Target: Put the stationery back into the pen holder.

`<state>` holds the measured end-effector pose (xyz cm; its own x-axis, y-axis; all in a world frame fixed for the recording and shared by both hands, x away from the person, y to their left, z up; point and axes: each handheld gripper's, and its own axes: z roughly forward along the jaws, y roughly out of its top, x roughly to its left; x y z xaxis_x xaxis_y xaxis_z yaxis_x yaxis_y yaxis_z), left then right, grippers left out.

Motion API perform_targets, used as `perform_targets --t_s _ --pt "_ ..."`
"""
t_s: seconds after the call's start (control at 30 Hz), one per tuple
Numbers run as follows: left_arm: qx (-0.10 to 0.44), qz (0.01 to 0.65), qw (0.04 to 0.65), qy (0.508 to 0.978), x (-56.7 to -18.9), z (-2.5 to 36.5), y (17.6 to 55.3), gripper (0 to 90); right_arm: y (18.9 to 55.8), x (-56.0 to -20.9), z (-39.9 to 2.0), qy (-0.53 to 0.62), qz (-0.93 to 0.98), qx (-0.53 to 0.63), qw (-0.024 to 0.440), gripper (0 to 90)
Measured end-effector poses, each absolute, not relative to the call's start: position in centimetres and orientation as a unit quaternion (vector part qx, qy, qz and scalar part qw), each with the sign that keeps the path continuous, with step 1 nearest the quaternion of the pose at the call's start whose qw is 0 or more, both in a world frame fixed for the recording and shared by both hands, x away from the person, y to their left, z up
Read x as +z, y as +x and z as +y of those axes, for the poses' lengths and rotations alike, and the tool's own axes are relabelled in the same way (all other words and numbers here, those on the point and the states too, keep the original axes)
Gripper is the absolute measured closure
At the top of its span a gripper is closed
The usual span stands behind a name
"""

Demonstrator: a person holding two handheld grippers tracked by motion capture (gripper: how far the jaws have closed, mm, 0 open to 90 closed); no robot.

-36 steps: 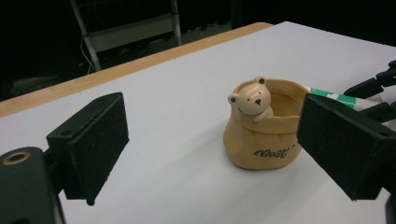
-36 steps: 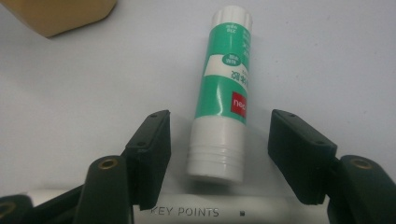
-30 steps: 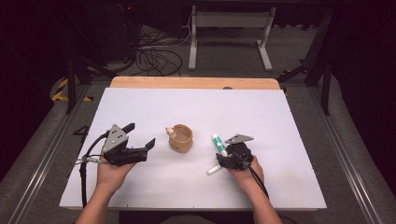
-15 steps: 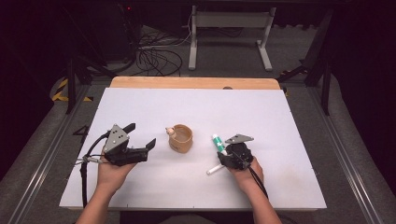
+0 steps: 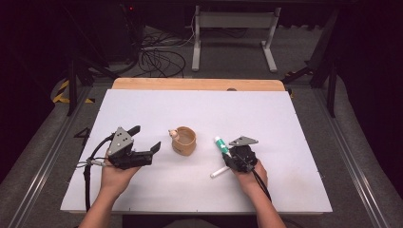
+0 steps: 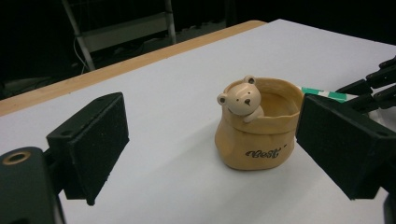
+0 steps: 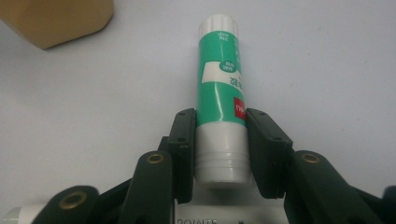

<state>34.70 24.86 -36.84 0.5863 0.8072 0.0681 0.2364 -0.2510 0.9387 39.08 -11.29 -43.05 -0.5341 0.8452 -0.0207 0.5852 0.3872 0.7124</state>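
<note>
High view: the right gripper (image 5: pixel 229 156), at five o'clock on the table (image 5: pixel 285 118), has just been closing on the glue stick (image 5: pixel 221 144). Right gripper view: pads pinch it, ready to lift. Left gripper view: the left gripper (image 6: pixel 210 149) gapes wide before the bear pot (image 6: pixel 256 123).

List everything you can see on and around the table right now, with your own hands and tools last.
Green-and-white glue stick: one, between the right gripper's fingers, lying on the board.
Tan ceramic bear pot: one, board centre.
White marker-like stick: one, by the right gripper.
White board: one, on the wooden table.
Metal stand: one, grey, floor behind.
Left gripper: black, open, facing the pot.
Right gripper: black, just been closing, shut on the stick.
</note>
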Motion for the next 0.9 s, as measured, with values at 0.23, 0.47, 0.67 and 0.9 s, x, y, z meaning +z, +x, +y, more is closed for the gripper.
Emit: perform_targets --t_s 0.23,0.47,0.67,0.9 --pt "0.286 0.337 0.5 0.745 -36.8 24.1 34.6 10.2 39.0 -42.4 -10.9 0.424 0.811 0.347 0.203 65.7" --pt "0.285 0.312 0.498 0.757 -36.8 22.5 34.4 10.5 38.8 -40.9 -10.9 0.397 0.815 0.368 0.207 65.8" --pt "0.283 0.283 0.489 0.775 -36.8 20.5 34.5 10.5 38.9 -39.1 -10.9 0.375 0.816 0.397 0.19 65.9" --pt "0.282 0.25 0.479 0.793 -37.1 18.1 34.6 10.5 38.6 -36.8 -10.9 0.346 0.826 0.409 0.174 65.8"
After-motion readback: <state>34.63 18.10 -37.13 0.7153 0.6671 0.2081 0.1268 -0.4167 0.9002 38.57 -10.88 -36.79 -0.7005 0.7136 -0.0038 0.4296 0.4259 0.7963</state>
